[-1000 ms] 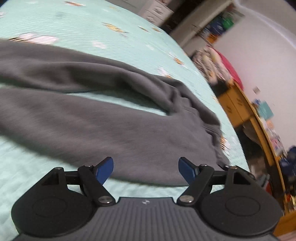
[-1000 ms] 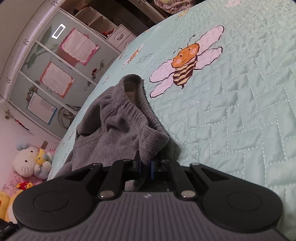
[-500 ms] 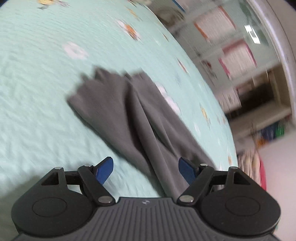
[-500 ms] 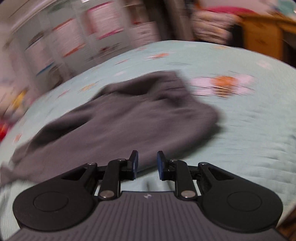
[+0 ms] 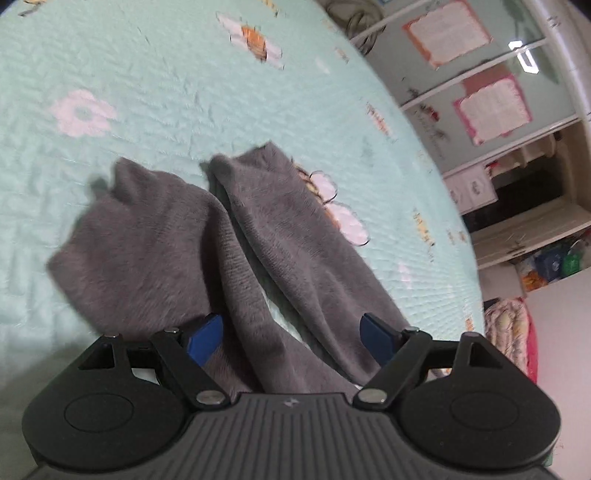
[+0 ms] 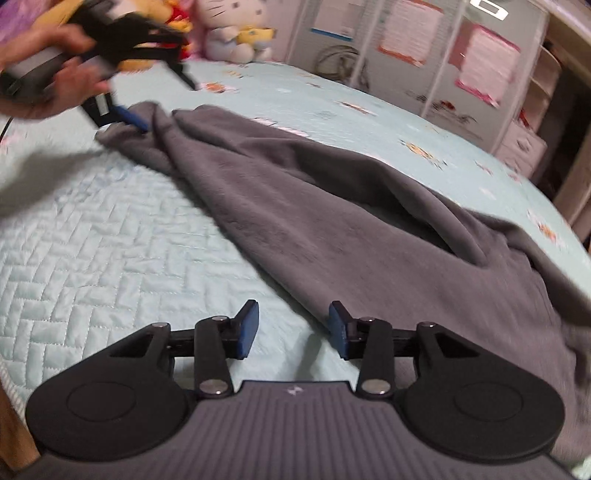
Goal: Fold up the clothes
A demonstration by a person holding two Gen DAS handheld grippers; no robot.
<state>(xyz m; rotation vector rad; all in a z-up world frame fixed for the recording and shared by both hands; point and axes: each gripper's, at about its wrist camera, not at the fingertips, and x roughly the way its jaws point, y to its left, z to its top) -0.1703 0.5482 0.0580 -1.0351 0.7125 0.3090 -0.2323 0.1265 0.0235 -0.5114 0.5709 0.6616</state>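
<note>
Right view alone shows hand [image 6: 55, 74], possibly blurred.

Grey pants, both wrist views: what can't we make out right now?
- Left wrist view: the waist end of the grey pants runs under the left gripper body and the bottom edge; hidden.
- Right wrist view: the pants' right side is cut off by the frame edge; the right gripper body hides fabric near it.
- Right wrist view: the left gripper tips at the leg ends are motion-blurred; contact with cloth unclear.
- Plush toy: blurred, details unreadable.
</note>
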